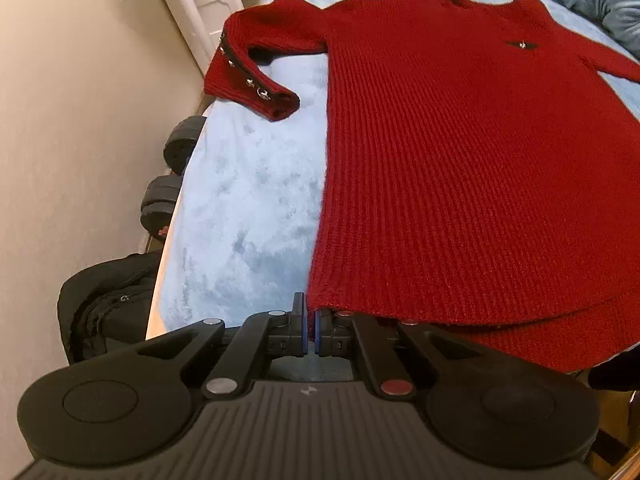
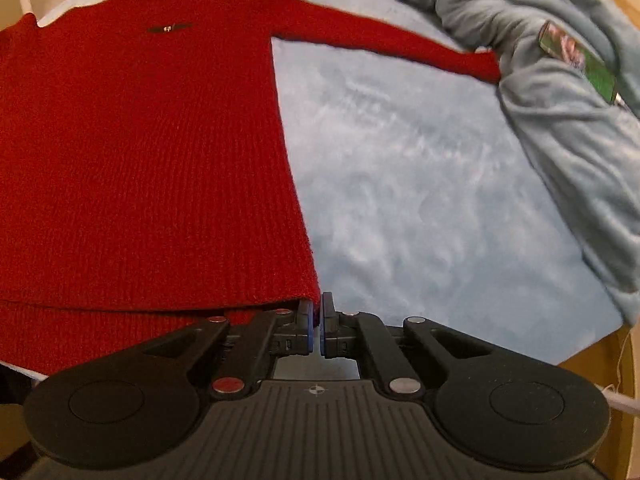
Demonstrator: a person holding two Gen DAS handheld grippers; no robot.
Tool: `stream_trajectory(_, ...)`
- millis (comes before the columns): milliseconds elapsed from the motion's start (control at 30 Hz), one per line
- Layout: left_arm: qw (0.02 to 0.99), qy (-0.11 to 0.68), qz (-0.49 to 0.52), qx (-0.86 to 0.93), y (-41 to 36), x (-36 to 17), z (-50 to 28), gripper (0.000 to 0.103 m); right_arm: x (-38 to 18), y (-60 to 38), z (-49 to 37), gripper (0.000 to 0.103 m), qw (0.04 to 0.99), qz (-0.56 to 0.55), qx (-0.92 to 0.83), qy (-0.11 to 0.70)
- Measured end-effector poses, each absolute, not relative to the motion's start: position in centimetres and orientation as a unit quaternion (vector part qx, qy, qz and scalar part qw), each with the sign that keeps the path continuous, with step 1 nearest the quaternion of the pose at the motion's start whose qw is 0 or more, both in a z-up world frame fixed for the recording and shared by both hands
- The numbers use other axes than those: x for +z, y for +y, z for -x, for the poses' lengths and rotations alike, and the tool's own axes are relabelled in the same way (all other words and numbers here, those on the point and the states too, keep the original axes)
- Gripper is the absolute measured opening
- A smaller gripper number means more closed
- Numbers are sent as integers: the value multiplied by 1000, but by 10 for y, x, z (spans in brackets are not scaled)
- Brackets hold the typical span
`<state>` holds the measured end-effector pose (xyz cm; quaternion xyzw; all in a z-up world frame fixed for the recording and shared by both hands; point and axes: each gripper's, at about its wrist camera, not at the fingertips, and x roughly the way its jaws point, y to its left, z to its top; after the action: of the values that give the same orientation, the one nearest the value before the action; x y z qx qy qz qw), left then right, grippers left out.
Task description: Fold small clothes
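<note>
A red ribbed knit sweater (image 1: 460,152) lies spread flat, front up, on a light blue bedspread (image 1: 248,208). Its left sleeve (image 1: 256,72) is bent back with a studded black cuff. In the right wrist view the same sweater (image 2: 140,152) stretches its other sleeve (image 2: 400,46) toward a rumpled blanket. My left gripper (image 1: 311,312) is shut on the hem's left corner. My right gripper (image 2: 317,312) is shut on the hem's right corner. The hem edge looks slightly raised off the bed at both corners.
A grey-blue blanket (image 2: 560,120) is heaped along the bed's right side with a phone-like object (image 2: 580,60) on it. Dumbbells (image 1: 172,176) and a black bag (image 1: 104,304) sit on the floor left of the bed. White furniture (image 1: 200,4) stands beyond.
</note>
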<state>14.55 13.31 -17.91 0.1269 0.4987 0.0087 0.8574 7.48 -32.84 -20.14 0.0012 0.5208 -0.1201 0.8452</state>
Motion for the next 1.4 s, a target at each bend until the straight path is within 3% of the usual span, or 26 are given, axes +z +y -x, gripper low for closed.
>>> stream_trajectory(167,868,483,-116,-4,137,-163,-140,3,-174,-331,-65,1,865,13,-94,493)
stream_trajectory(300,848,515,-127,4,133,-188,-152,3,-202,-328,-73,1,842,22,-90,532)
stream_trajectory(400,840,521,-151,14,128,-200,-154,12,-217,-323,-85,2,817,24,-77,572)
stream_trajectory(433,841,516,-159,17,128,-200,-153,25,-218,-322,-86,3,807,25,-72,586)
stream_trajectory(467,843,512,-164,23,128,-197,-152,51,-220,-321,-85,10,797,24,-64,600)
stream_trajectory(533,850,500,-165,36,131,-188,-145,79,-218,-322,-78,32,792,19,-72,606)
stream_trajectory(567,855,492,-161,38,133,-181,-140,89,-212,-323,-72,43,798,14,-81,597)
stream_trajectory(667,869,471,-142,43,138,-158,-126,102,-180,-320,-51,46,828,-6,-92,553)
stream_trajectory(867,902,421,-96,3,123,-110,-101,103,-101,-278,-22,60,900,-3,-59,432)
stream_trajectory(1067,914,393,-97,-31,85,-91,-93,103,-60,-234,-24,65,934,33,-24,355)
stream_trajectory(1400,902,420,-102,-14,86,-105,-120,103,-90,-230,-59,65,918,20,-28,394)
